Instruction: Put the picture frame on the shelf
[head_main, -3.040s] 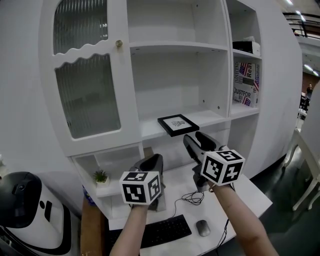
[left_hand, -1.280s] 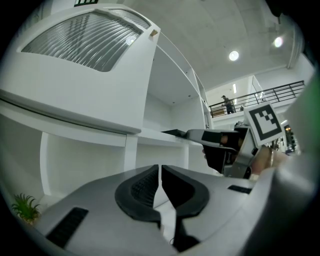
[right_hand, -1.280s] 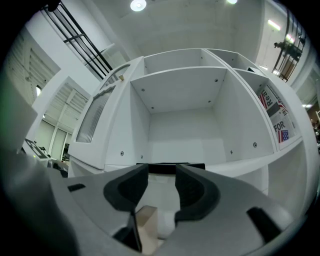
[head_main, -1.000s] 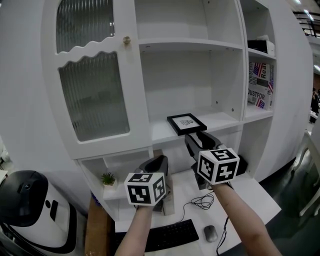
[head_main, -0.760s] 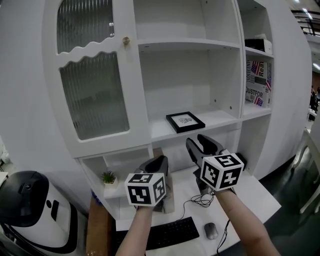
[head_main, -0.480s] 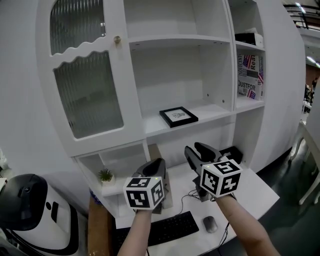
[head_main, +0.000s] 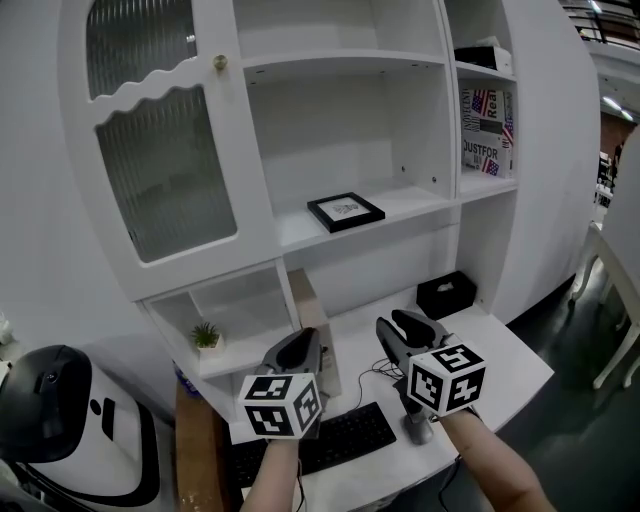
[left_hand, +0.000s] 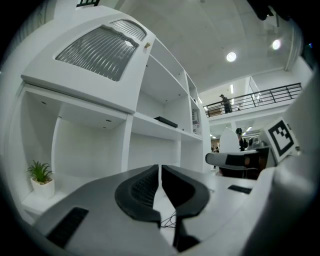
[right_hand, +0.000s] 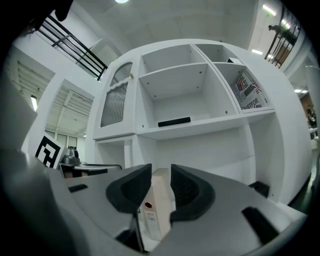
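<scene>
Picture frame (head_main: 345, 211) flat on shelf (head_main: 420, 203), left gripper (head_main: 298, 347) jaws clenched together, right gripper (head_main: 403, 329) jaws apart, just closing, empty

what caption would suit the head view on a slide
Picture frame lies flat on the shelf; over the desk, left gripper shut, right gripper empty, jaws apart, just closing.

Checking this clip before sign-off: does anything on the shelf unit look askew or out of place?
Only the picture frame: it lies flat on the middle shelf, face up and turned at an angle to the front edge, not standing upright. Nothing looks spilled or damaged.
</scene>
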